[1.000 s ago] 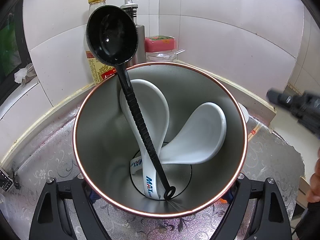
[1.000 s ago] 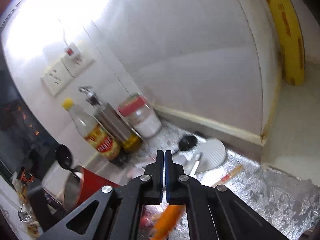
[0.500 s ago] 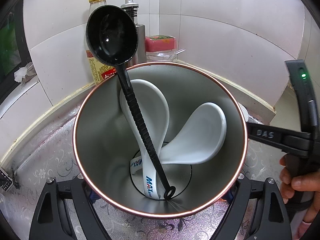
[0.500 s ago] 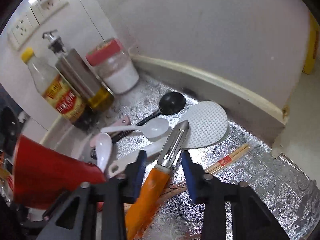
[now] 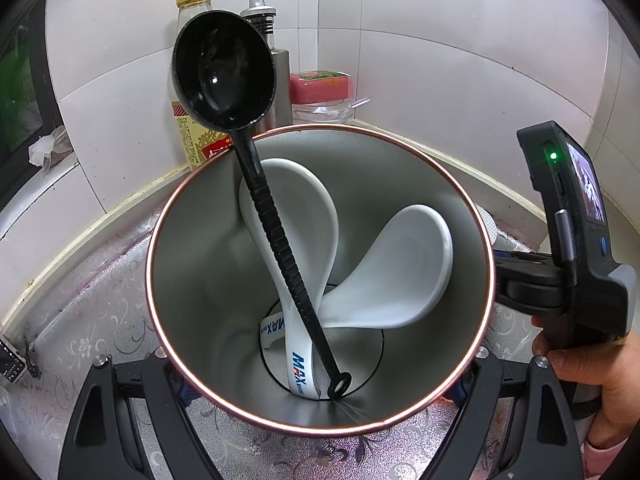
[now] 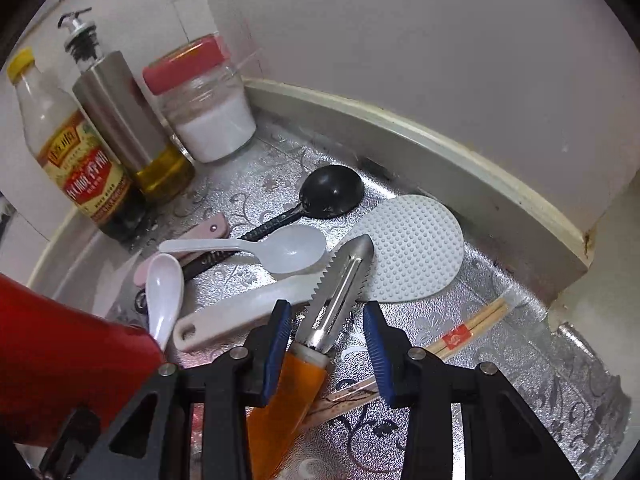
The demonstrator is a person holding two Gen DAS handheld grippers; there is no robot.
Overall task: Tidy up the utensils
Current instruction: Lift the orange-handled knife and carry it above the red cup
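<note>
Utensils are split between two places: a red metal cup (image 5: 320, 280) with a steel interior, and the silver patterned counter (image 6: 520, 360). The cup is tilted toward the left wrist camera and clamped between the fingers of the left gripper (image 5: 320, 420), which press against its outer wall on both sides. Inside it stand a black plastic ladle (image 5: 256, 184), bowl up and handle ring at the bottom, and two white ceramic soup spoons (image 5: 392, 276). On the counter lie an orange-handled steel peeler (image 6: 320, 320), a white dimpled rice paddle (image 6: 404, 256), a white plastic spoon (image 6: 280, 250), a small white spoon (image 6: 162, 292), a second black ladle (image 6: 328, 196) and wooden chopsticks (image 6: 472, 328). The right gripper (image 6: 326, 344) is spread wide, its blue-padded fingers (image 6: 376, 336) straddling the peeler near where blade meets handle, with gaps visible on both sides. Three bottles and jars (image 6: 116, 120) stand at the wall.
</note>
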